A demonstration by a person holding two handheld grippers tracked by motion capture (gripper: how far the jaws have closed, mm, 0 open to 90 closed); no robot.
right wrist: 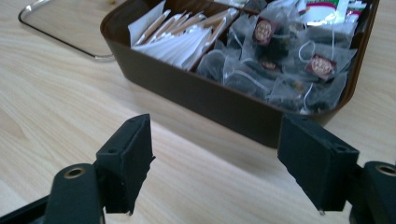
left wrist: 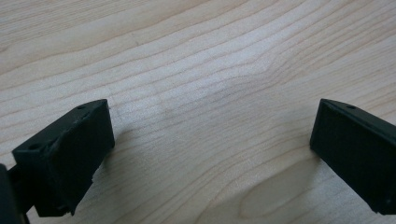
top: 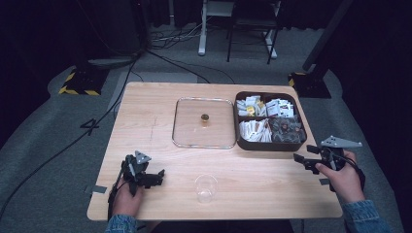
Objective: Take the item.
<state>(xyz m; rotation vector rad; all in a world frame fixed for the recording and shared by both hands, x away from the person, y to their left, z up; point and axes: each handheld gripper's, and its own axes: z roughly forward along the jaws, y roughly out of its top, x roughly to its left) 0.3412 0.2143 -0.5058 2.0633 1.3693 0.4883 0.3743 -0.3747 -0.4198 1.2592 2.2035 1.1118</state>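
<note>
Nearby, both claws open and empty — right claw (right wrist: 215, 168) before brown box (right wrist: 196, 93), lid (top: 204, 123) beside.

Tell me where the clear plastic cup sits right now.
In the high view, the clear plastic cup stands upright near the table's front edge, about midway between the two grippers, in front of the glass lid lying flat.

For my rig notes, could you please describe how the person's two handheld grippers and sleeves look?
Both the left gripper and the right gripper are black, each with two blocky, flat-faced jaws and a grey three-cornered plate on top. A dark cable trails from the left one. Brass-coloured inserts show near the right gripper's jaw bases. The person wears blue denim sleeves.
</note>
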